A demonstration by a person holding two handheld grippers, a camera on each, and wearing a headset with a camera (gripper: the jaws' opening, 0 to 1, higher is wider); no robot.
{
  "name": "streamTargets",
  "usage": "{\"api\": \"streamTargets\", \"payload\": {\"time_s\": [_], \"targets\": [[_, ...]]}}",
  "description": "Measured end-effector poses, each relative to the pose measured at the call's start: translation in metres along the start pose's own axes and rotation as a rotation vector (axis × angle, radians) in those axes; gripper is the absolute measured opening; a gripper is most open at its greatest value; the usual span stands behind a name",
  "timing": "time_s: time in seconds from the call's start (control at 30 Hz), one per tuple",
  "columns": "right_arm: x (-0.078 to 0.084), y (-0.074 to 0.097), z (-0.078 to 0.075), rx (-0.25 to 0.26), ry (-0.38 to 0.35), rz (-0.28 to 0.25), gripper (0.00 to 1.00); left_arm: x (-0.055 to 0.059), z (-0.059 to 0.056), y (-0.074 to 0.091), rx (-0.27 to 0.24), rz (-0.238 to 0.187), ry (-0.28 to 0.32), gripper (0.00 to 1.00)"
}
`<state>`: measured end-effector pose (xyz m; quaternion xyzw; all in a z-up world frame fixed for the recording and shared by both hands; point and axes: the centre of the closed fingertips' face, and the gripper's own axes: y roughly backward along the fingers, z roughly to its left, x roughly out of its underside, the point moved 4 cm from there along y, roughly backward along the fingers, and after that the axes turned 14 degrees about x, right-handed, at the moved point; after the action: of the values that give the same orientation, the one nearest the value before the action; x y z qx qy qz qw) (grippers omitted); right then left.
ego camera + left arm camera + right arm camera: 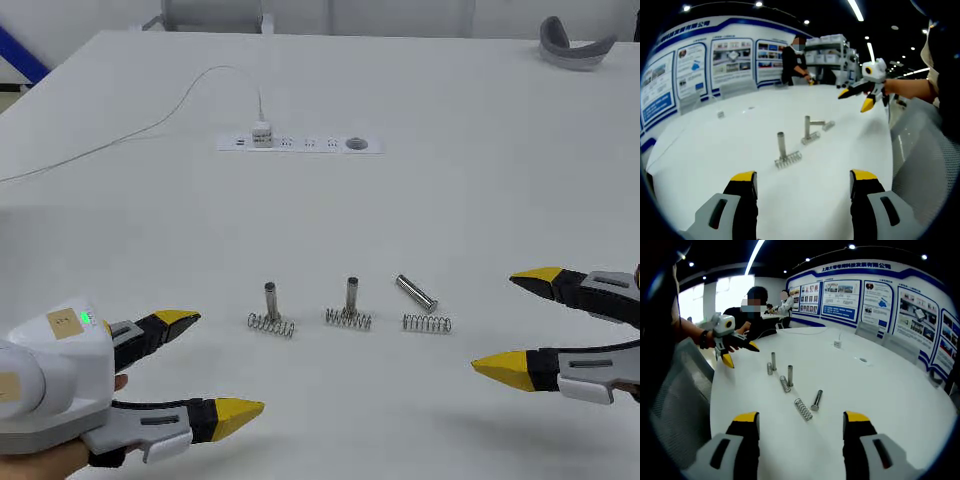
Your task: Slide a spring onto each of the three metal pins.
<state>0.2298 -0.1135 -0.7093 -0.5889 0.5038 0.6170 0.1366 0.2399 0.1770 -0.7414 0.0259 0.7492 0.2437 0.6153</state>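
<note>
My left claw [222, 363] and right claw [497, 323] hung wide and empty above the white counter [420, 210]. Between them two pins [271, 298] stood, a third pin [416, 293] lay flat, with springs [349, 319] alongside.

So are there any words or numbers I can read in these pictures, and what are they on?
No text can be quoted for sure.
Wall heading: Chinese characters, too blurred.
Wall posters: print too small.
Tan sticker on the left tongs: mark too small.
Socket strip on the table: marks too small.
</note>
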Motion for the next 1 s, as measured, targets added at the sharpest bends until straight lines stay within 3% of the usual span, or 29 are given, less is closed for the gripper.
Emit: {"api": "streamTargets", "payload": {"time_s": [0.7, 1.0], "targets": [[-0.003, -0.004, -0.003, -0.007, 0.004, 0.016, 0.69, -0.001, 0.0, 0.001, -0.004, 0.001, -0.001, 0.76], [-0.011, -0.012, -0.005, -0.013, 0.015, 0.01, 0.68, -0.002, -0.001, 0.001, -0.006, -0.002, 0.003, 0.76]]}}
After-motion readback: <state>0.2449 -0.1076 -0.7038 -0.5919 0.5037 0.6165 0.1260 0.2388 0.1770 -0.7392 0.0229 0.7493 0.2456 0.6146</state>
